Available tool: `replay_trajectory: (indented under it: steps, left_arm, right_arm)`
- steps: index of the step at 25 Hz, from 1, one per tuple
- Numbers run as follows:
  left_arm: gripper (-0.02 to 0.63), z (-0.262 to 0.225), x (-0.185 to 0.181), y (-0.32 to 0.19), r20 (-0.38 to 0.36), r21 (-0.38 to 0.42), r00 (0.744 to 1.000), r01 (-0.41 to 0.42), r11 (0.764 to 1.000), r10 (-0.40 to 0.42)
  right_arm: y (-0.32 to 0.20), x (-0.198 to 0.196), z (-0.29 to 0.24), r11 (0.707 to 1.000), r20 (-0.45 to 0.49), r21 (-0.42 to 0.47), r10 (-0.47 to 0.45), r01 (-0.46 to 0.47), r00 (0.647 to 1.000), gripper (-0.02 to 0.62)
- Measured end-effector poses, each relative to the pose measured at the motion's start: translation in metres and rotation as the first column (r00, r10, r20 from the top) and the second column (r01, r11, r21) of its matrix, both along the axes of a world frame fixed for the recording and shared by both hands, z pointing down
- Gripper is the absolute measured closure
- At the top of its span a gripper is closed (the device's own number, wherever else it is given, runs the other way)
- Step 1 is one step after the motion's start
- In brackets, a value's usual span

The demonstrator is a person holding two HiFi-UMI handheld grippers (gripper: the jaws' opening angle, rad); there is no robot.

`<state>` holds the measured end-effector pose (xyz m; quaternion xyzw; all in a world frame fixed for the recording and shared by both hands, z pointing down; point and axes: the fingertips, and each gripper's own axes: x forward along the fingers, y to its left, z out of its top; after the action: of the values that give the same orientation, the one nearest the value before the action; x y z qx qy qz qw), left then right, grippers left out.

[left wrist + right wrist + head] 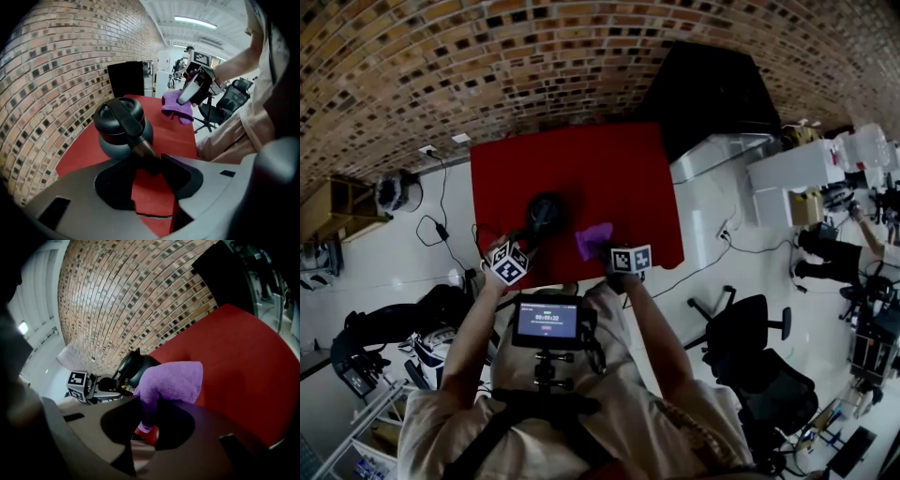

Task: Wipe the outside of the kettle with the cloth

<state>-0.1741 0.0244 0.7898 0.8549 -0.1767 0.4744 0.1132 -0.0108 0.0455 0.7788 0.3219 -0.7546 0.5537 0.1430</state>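
Observation:
A black kettle (547,211) stands upright on the red table (619,169), with its long handle (133,133) pointing at my left gripper (147,171). The handle's end lies between the jaws, which stand close round it without clearly pressing on it. My left gripper (525,246) is at the kettle's near left side. The right gripper (145,420) is shut on a purple cloth (173,380), holding it just above the table to the right of the kettle. In the left gripper view the cloth (177,107) hangs from the right gripper (192,91).
A brick wall runs behind the table, and a black cabinet (708,94) stands at its far right corner. A black office chair (750,328) and white desks (797,169) are on the right. Cables (441,230) lie on the floor at left.

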Motion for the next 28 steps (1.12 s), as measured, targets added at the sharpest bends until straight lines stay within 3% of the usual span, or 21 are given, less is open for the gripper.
replay_trajectory:
  steps: [4, 10, 15, 18, 21, 24, 28]
  left_arm:
    - [0.456, 0.0, -0.033, -0.009, 0.068, 0.035, 0.998, 0.003, 0.999, -0.005]
    - [0.472, -0.001, -0.051, -0.018, 0.079, 0.055, 0.993, 0.084, 0.995, -0.088]
    - [0.479, -0.001, -0.053, -0.019, 0.071, 0.051, 0.989, 0.127, 0.991, -0.131]
    - [0.479, -0.002, -0.052, -0.018, 0.082, 0.054, 0.989, 0.119, 0.991, -0.123]
    - [0.479, -0.003, -0.052, -0.016, 0.088, 0.052, 0.988, 0.126, 0.991, -0.13]
    - [0.48, -0.004, -0.051, -0.017, 0.09, 0.045, 0.987, 0.128, 0.991, -0.132]
    - [0.48, -0.002, -0.051, -0.018, 0.091, 0.034, 0.988, 0.123, 0.992, -0.125]
  right_arm:
    - [-0.013, 0.0, -0.001, 0.999, -0.018, 0.041, 0.013, -0.013, 1.0, 0.514]
    - [-0.05, -0.003, -0.002, 0.993, -0.038, 0.106, 0.052, -0.048, 0.998, 0.514]
    - [-0.097, -0.024, -0.007, 0.982, 0.014, 0.164, 0.097, -0.098, 0.995, 0.514]
    - [-0.105, -0.05, 0.02, 0.989, 0.035, 0.132, 0.059, -0.063, 0.998, 0.514]
    - [-0.106, -0.057, 0.064, 0.996, 0.013, 0.047, 0.079, -0.08, 0.997, 0.517]
    - [-0.098, -0.055, 0.119, 1.0, -0.107, -0.024, 0.0, -0.002, 0.994, 0.517]
    - [-0.086, -0.053, 0.15, 0.986, -0.249, -0.028, -0.165, 0.163, 0.954, 0.515]
